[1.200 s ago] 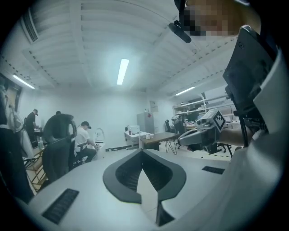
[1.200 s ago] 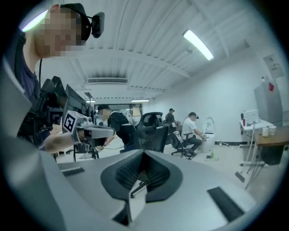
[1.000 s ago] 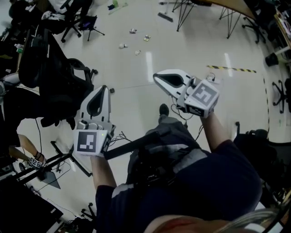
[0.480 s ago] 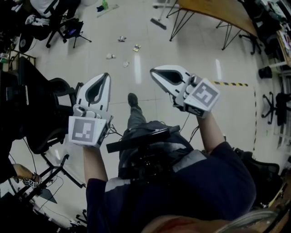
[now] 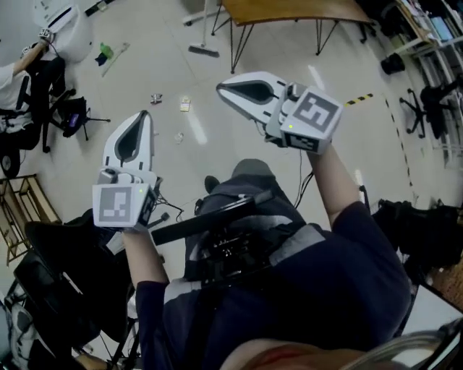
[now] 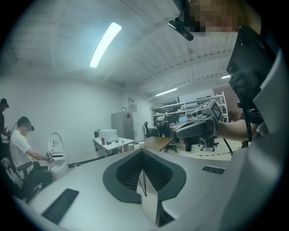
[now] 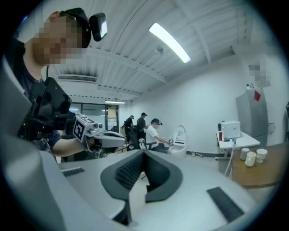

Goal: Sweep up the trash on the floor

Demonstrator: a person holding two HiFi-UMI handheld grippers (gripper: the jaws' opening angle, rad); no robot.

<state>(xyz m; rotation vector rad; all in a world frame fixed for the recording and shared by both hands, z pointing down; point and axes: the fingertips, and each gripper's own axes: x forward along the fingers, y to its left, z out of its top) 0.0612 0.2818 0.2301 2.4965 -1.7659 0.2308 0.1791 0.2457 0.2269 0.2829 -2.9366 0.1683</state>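
Two grippers shut and empty; trash (image 5: 185, 105) lies just ahead on the floor

The left gripper (image 5: 145, 114) has its jaws pressed together with nothing between them; the right gripper (image 5: 221, 87), higher in the head view, is likewise closed and empty. The trash shows as three small scraps on the pale floor (image 5: 239, 134); two lie near each other just beyond the left gripper's tip, and a third lies between the two grippers; only bare floor separates the left tip from the nearest scraps. Past them lie a dark broom head (image 5: 204, 50) and a green object (image 5: 106, 52); a wooden table (image 5: 289, 10) on thin black legs stands at the top of the view. At the left a seated person (image 5: 11, 79) is beside a white pod-shaped device (image 5: 64, 25), with a black stool-like seat (image 5: 69, 112) near; black-and-yellow floor tape (image 5: 359, 99) and an office chair (image 5: 427, 101) are to the right. The wearer's raised knee (image 5: 249, 171) and a black chest rig (image 5: 231, 242) fill the space under the grippers.

One second earlier the scraps sat far up the view, well ahead of both tips, and the table was in the top right corner; now the scraps are close to the left tip and the table is at top centre. The large black chair (image 5: 58, 267) that stood beside the left gripper is now at lower left; both pairs of jaws have stayed closed.
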